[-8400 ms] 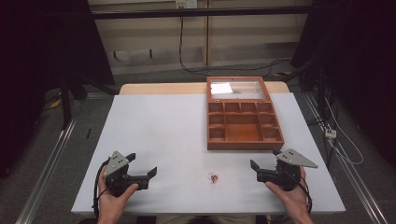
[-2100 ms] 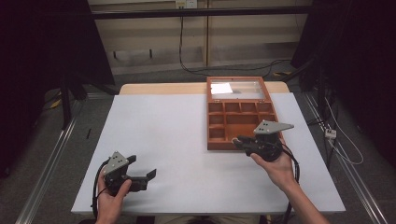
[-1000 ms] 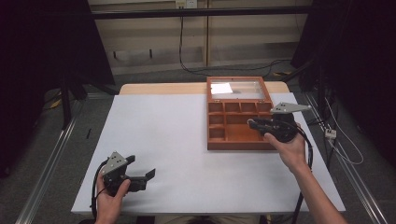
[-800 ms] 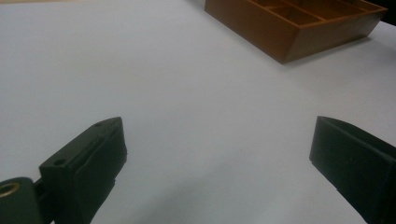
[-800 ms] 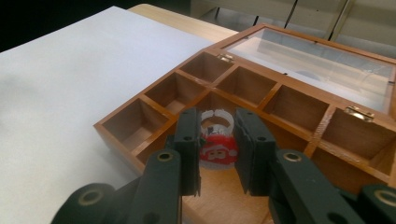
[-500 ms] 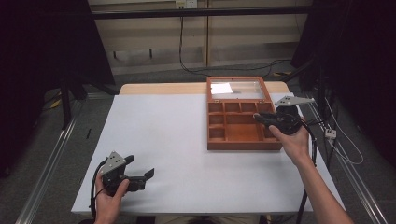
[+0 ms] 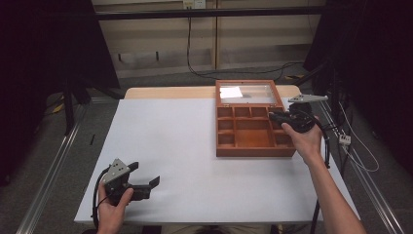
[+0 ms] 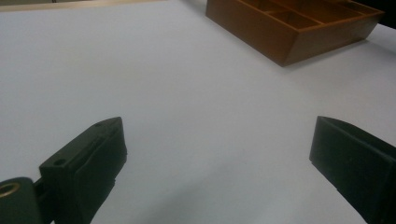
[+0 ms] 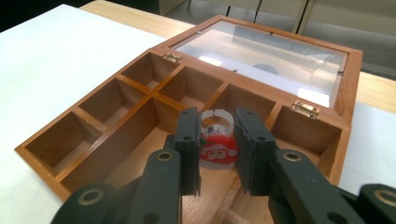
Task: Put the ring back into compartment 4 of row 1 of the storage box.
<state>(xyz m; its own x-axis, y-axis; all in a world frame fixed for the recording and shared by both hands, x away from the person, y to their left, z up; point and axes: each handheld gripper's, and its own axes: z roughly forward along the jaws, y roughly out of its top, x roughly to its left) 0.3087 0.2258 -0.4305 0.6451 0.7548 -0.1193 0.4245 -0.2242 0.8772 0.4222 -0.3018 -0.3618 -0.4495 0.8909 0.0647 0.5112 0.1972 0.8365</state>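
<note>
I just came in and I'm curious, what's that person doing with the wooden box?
A person holds a gripper in each hand. The right gripper is shut on a small red and white ring and hovers over the open wooden box with its little compartments. The left gripper waits open near the front of the white table, holding nothing.

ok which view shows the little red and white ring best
The right gripper view: the red and white ring sits up close, clamped between the right gripper's fingers above the wooden box. In the high view the ring is too small to make out at that gripper. The left gripper view faces bare table and the box's corner.
</note>
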